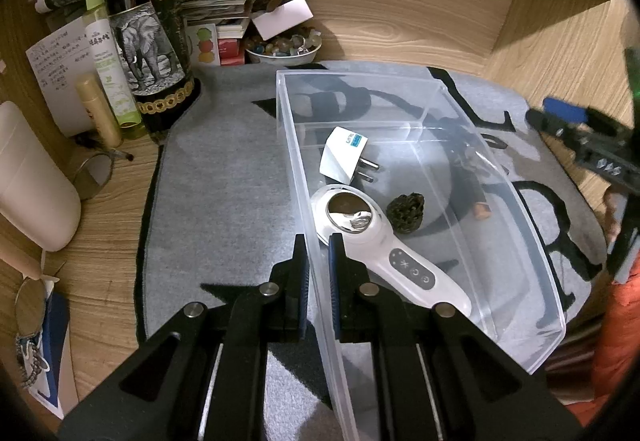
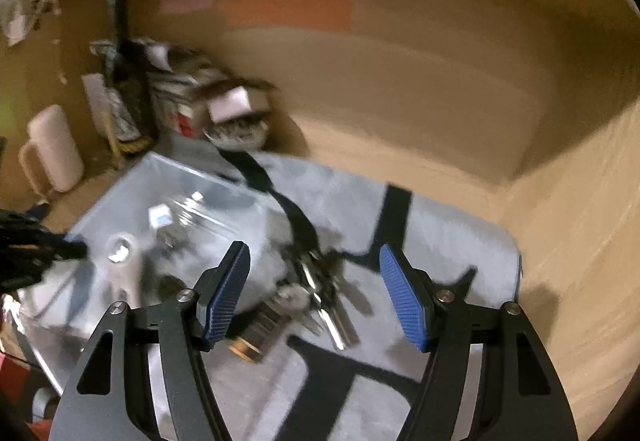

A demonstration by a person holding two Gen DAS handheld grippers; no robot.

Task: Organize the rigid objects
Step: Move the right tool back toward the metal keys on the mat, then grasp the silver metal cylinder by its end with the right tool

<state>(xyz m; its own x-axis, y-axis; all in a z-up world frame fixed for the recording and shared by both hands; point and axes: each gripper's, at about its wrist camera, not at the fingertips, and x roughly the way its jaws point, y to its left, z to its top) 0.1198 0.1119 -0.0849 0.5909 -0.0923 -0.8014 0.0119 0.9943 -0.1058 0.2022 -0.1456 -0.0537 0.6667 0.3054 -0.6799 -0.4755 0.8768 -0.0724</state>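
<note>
From the left wrist, the left gripper (image 1: 318, 261) is clamped on the near wall of the clear plastic bin (image 1: 520, 209), steadying it; a white plug adapter (image 1: 340, 157), handheld massager (image 1: 384, 253) and dark cone (image 1: 406, 212) lie inside. From the right wrist, blurred, the right gripper (image 2: 314, 293) hangs with its jaws apart and empty above a bunch of keys (image 2: 324, 293) on the grey mat (image 2: 460, 249) just beside the bin, so the keys look like the next pick, which calls for lowering and closing on them.
</note>
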